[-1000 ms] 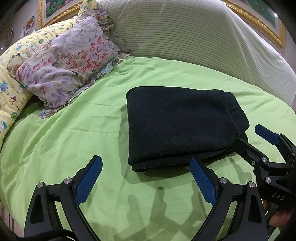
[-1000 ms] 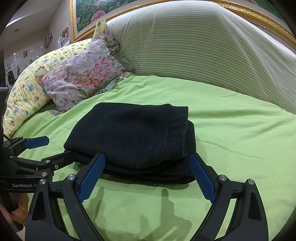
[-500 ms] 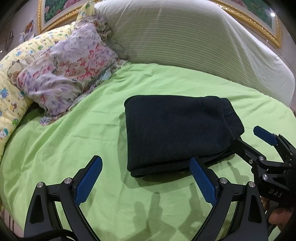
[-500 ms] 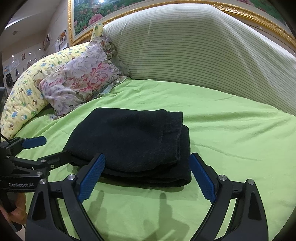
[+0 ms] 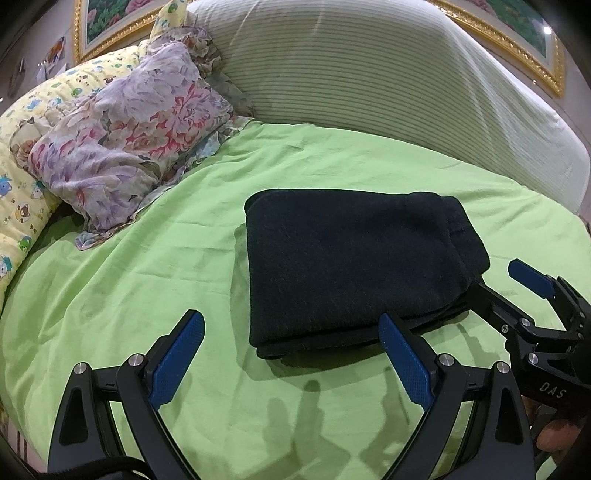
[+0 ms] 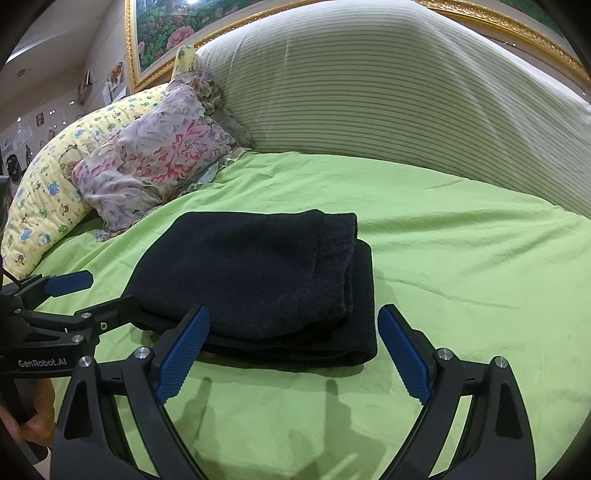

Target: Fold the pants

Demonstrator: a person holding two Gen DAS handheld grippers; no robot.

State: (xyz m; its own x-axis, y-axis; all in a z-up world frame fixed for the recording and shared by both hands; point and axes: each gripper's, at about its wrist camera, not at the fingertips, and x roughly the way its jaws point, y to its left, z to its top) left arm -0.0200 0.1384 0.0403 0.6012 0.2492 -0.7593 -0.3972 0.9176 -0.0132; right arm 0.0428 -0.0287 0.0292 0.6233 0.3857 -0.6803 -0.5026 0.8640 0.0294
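pants [image 5: 354,266] hide one right gripper [image 5: 495,284] finger.

1. This is a bedroom in a home: a bed with a green sheet [image 5: 155,266] fills the view.
2. A floral pillow [image 5: 125,136] and a yellow cartoon-print quilt [image 6: 40,206] lie at its head.
3. A large striped bolster [image 6: 388,92] leans against the wall.
4. A gold-framed flower painting [image 6: 162,33] hangs above, and small pictures dot the side wall.
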